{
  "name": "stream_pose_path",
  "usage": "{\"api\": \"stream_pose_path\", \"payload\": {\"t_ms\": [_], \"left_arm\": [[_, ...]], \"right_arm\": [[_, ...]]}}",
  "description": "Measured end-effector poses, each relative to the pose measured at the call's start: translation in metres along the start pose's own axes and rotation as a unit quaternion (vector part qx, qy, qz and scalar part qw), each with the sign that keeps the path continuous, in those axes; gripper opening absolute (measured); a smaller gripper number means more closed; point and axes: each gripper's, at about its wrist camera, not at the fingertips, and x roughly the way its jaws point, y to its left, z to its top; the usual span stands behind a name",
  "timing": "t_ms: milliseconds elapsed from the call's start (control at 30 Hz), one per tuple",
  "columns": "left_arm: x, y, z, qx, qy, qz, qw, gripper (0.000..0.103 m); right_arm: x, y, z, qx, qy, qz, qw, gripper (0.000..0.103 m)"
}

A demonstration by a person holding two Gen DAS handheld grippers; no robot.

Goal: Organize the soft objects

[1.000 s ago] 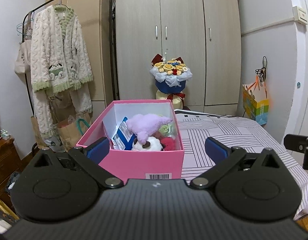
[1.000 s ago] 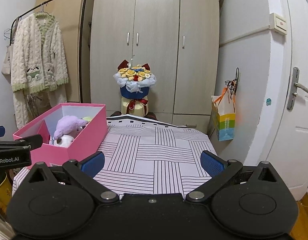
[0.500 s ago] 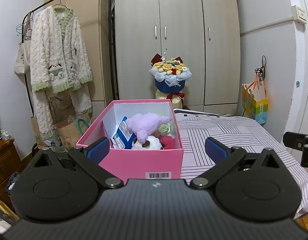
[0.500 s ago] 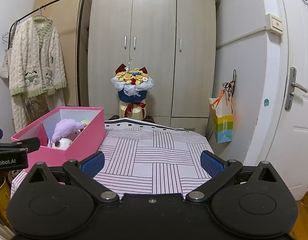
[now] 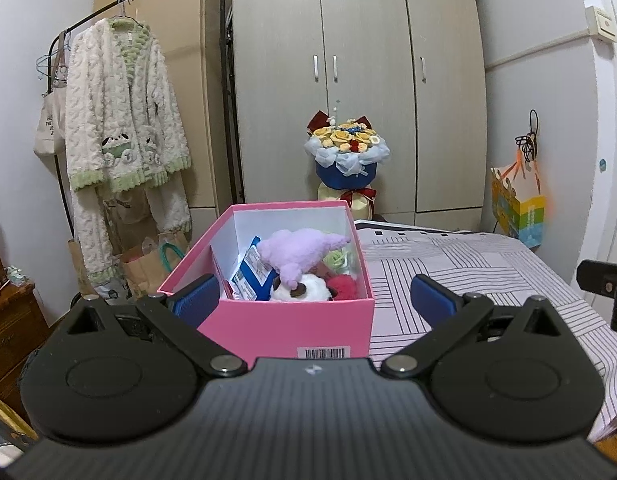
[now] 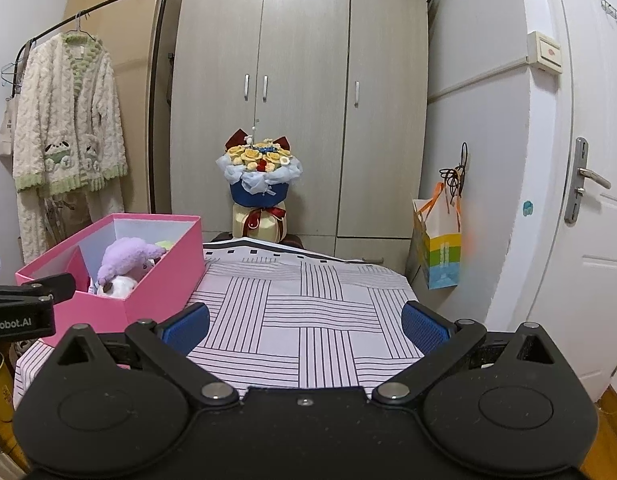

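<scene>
1. On the bed's striped white cover (image 6: 308,320), at its left side, stands an open pink cardboard box (image 5: 268,332) with a barcode sticker on its near wall.
2. Inside the box a lilac plush toy (image 5: 300,248) lies on top, tipped over a white plush with a brown spot (image 5: 296,292); a red fluffy piece (image 5: 344,284) sits at the right, a pale green soft item (image 5: 334,260) behind it, and a blue-and-white packet (image 5: 250,274) leans against the left inner wall.
3. The left gripper (image 5: 314,296) hovers just before the box, its blue-padded fingers (image 5: 196,296) spread wide with nothing between them; the near box wall fills the gap in its view.
4. The right gripper (image 6: 304,322) is likewise released and empty, held above the bare middle of the cover, well apart from the box.
5. From the right wrist view the box (image 6: 164,268) lies to the left, the lilac toy (image 6: 126,256) peeking over its rim; part of the left gripper's black frame crosses in front of its near corner.
6. Behind the bed a bouquet of yellow fabric roses in blue wrapping (image 6: 260,184) stands before a grey three-door wardrobe (image 6: 300,100).
7. A cream knitted cardigan with green trim (image 5: 120,116) hangs on a black clothes rail at the left.
8. A colourful paper gift bag (image 6: 438,248) hangs on the right wall, possibly from a hook hidden by dark cords.
</scene>
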Motion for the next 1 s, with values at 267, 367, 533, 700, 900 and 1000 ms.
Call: {"api": "stream_pose_path", "payload": {"t_ms": [267, 367, 533, 700, 900, 1000], "left_arm": [[0.004, -0.002, -0.001, 0.0, 0.007, -0.009, 0.9999, 0.103], [0.004, -0.002, -0.001, 0.004, 0.003, -0.005, 1.0, 0.103], [0.005, -0.003, -0.002, 0.006, 0.003, -0.007, 1.0, 0.103], [0.007, -0.003, -0.003, 0.003, 0.011, -0.004, 0.9999, 0.103], [0.008, -0.001, -0.002, 0.002, 0.012, -0.001, 0.9999, 0.103], [0.008, -0.001, -0.002, 0.002, 0.012, -0.001, 0.9999, 0.103]], "right_arm": [[0.004, 0.0, -0.002, 0.0, 0.006, 0.001, 1.0, 0.103], [0.006, -0.003, -0.001, 0.001, 0.007, 0.002, 1.0, 0.103], [0.007, -0.005, -0.003, 0.005, 0.01, 0.0, 1.0, 0.103], [0.011, -0.006, -0.005, 0.009, 0.017, 0.0, 1.0, 0.103], [0.012, -0.006, -0.006, 0.01, 0.019, 0.0, 1.0, 0.103], [0.012, -0.006, -0.006, 0.009, 0.019, 0.0, 1.0, 0.103]]}}
